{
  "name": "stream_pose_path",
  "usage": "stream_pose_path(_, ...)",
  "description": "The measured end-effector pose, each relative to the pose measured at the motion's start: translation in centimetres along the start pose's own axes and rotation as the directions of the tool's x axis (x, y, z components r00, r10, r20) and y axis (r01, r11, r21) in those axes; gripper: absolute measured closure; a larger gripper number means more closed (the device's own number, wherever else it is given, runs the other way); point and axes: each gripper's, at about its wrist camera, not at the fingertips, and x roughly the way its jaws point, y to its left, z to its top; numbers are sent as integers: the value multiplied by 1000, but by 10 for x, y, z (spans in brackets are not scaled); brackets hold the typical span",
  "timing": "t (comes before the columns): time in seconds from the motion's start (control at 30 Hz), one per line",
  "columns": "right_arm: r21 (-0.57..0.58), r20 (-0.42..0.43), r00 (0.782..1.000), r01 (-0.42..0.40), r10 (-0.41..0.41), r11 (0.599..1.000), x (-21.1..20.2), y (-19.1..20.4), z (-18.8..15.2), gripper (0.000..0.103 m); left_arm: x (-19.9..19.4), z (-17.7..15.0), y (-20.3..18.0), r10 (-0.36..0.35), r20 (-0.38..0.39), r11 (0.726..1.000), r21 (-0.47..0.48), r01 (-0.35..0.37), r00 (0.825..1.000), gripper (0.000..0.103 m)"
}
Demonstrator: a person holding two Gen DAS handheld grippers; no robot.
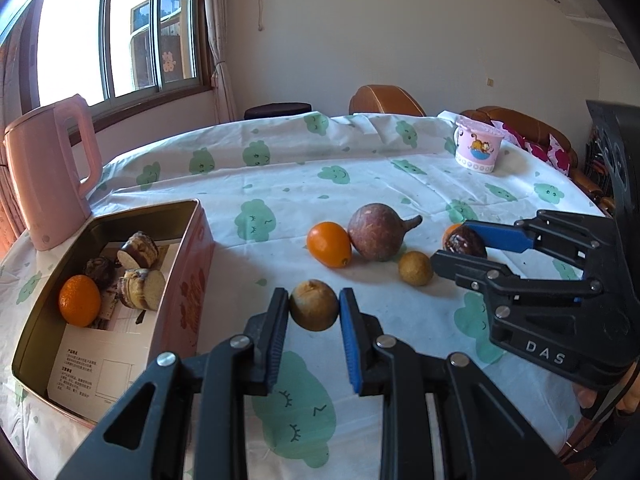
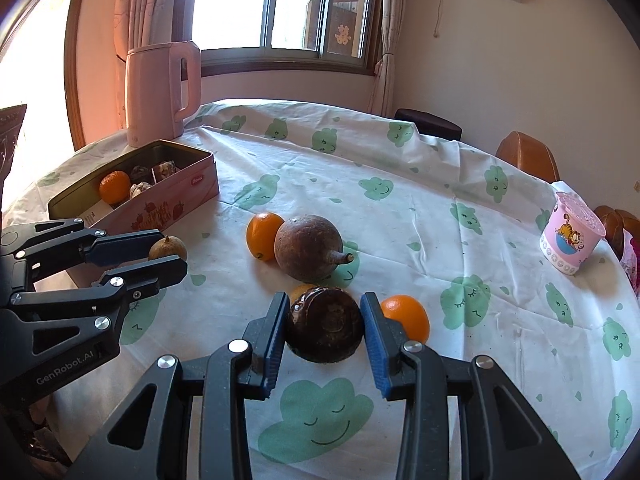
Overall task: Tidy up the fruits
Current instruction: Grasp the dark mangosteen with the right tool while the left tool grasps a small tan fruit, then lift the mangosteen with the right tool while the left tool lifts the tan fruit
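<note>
tan fruit – clamped, dark fruit – clamped

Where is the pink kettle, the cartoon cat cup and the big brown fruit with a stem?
pink kettle point(image 2: 160, 92), right wrist view, on its body.
cartoon cat cup point(image 2: 570, 238), right wrist view, on its side.
big brown fruit point(image 1: 376, 237), left wrist view, on its round middle.

Clothed table — bearing tin, kettle, cup, scattered fruits.
</note>
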Motion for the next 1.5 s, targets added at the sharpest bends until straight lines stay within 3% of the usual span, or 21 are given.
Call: stream_pose_path(1.5, 33, 199, 978, 55, -61, 998, -37, -5, -4, 64, -31, 0, -4, 47, 176, 999, -8, -46, 983, 76)
